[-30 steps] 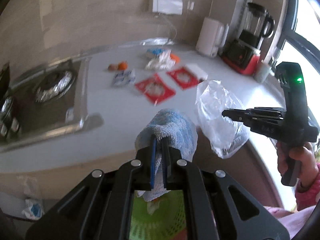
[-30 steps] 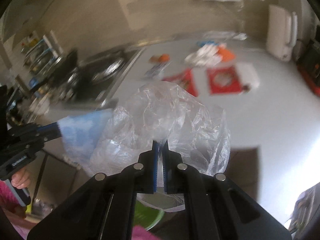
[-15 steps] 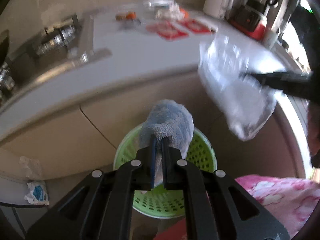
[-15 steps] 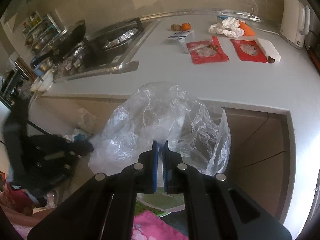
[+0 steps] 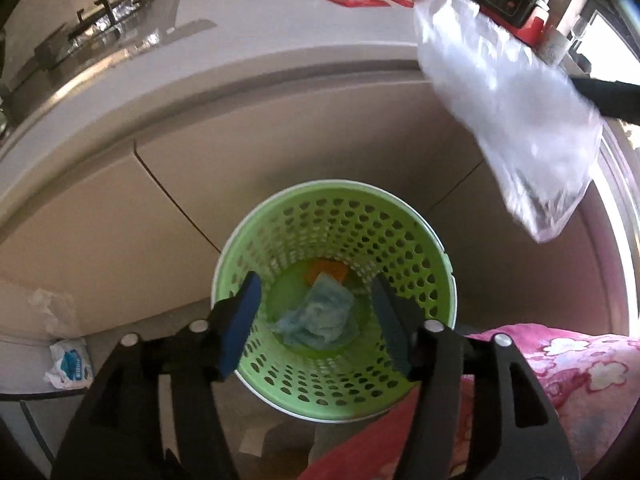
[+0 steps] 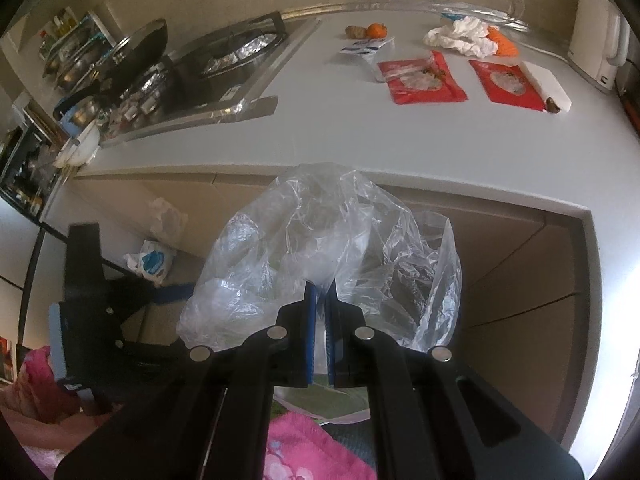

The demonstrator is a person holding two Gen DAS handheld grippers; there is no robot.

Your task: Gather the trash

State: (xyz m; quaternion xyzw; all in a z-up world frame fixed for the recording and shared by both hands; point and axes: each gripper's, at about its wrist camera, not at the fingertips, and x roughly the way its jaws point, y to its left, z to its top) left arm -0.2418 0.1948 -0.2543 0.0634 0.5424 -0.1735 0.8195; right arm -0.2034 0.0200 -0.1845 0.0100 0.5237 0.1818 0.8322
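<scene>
Step now: drop trash into the green basket [image 5: 334,300]. The left claw [image 5: 316,312] hangs right over it and points down into it.
How to do it well: keep the left claw over the middle of the basket until its jaws are clear, so nothing lands on the floor. I think the bag should go in next.
Left claw: its jaws are opening and stand well apart. Nothing is between them and the blue pads [image 5: 242,322] touch nothing.
Blue cloth [image 5: 320,316]: it lies loose at the bottom of the basket, straight below the left claw. An orange scrap [image 5: 328,270] lies just past it.
Right claw [image 6: 320,336]: its jaws are together, clamped on the clear plastic bag [image 6: 320,256].
Bag: it puffs up in front of the right claw and hangs free in the air, up and to the right of the left claw, not yet over the basket.
How to move the bag: bring the right claw over the basket first, then let go. The bag is light and may float aside.
More trash: red packets [image 6: 422,78], white paper [image 6: 460,38] and small bits lie on the counter [image 6: 320,128], far ahead of both claws.
</scene>
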